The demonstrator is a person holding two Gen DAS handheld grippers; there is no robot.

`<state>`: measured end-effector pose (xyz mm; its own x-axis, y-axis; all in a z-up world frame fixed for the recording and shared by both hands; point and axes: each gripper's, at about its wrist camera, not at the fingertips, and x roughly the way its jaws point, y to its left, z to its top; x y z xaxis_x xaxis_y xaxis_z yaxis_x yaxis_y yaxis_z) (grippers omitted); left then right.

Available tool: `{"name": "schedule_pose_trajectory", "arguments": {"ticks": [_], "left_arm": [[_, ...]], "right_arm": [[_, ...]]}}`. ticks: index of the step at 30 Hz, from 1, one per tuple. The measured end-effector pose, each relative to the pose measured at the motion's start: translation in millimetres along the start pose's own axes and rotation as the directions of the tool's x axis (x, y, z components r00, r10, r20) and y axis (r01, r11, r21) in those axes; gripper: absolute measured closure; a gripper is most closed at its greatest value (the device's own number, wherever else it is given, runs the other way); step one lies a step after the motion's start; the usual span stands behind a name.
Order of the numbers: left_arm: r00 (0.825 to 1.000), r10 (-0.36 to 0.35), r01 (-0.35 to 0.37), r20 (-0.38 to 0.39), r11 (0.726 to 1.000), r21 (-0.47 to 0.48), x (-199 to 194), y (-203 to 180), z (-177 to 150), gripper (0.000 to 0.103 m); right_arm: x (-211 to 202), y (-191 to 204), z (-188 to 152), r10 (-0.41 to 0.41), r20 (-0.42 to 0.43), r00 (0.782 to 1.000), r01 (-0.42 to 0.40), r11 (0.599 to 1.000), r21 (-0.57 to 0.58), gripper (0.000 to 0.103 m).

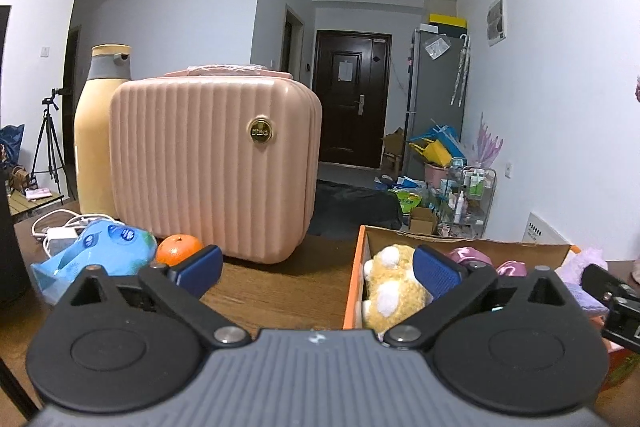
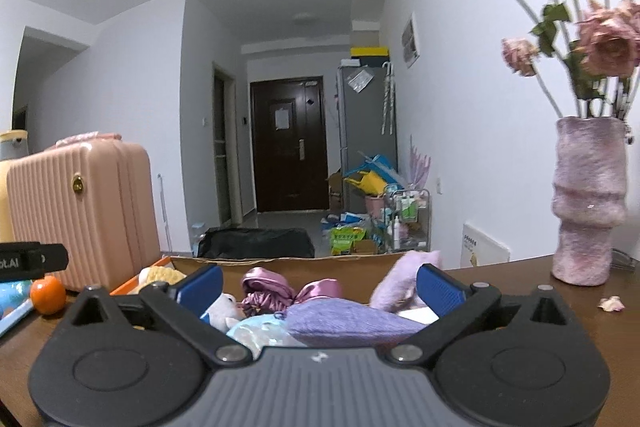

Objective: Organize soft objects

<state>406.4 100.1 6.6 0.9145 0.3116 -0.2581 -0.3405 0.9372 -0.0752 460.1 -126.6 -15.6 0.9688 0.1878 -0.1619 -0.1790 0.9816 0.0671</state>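
An orange cardboard box (image 1: pixel 354 279) on the wooden table holds soft things: a yellow plush toy (image 1: pixel 394 287), pink satin pieces (image 2: pixel 272 287), a lilac knitted piece (image 2: pixel 344 319), a white plush (image 2: pixel 224 311) and a pale purple plush (image 2: pixel 404 279). My left gripper (image 1: pixel 318 269) is open and empty, over the table at the box's left wall. My right gripper (image 2: pixel 318 285) is open and empty, just above the box's contents. The right gripper also shows at the right edge of the left wrist view (image 1: pixel 612 303).
A pink ribbed case (image 1: pixel 212 167) and a cream bottle (image 1: pixel 98 131) stand behind on the left. An orange (image 1: pixel 178 249), a blue wipes pack (image 1: pixel 100 255) and a white charger (image 1: pixel 60 233) lie in front. A pink vase of dried roses (image 2: pixel 588 203) stands right.
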Motion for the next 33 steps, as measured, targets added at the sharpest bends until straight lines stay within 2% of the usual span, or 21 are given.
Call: {"name": "schedule_pose_trajectory", "arguments": {"ticks": [12, 23, 33], "left_arm": [[0.999, -0.054, 0.054, 0.003, 0.998, 0.027, -64, 4, -15, 0.0], [0.994, -0.108, 0.108, -0.002, 0.991, 0.073, -138, 8, -34, 0.0], [0.974, -0.227, 0.229, -0.026, 0.968, 0.107, -212, 14, -53, 0.0]], "right_arm": [[-75, -21, -11, -0.059, 0.006, 0.998, 0.059, 0.998, -0.018, 0.0], [-163, -24, -24, -0.038, 0.017, 0.999, 0.039, 0.996, -0.078, 0.0], [-235, -29, -31, -0.029, -0.044, 0.999, 0.026, 0.998, -0.066, 0.0]]}}
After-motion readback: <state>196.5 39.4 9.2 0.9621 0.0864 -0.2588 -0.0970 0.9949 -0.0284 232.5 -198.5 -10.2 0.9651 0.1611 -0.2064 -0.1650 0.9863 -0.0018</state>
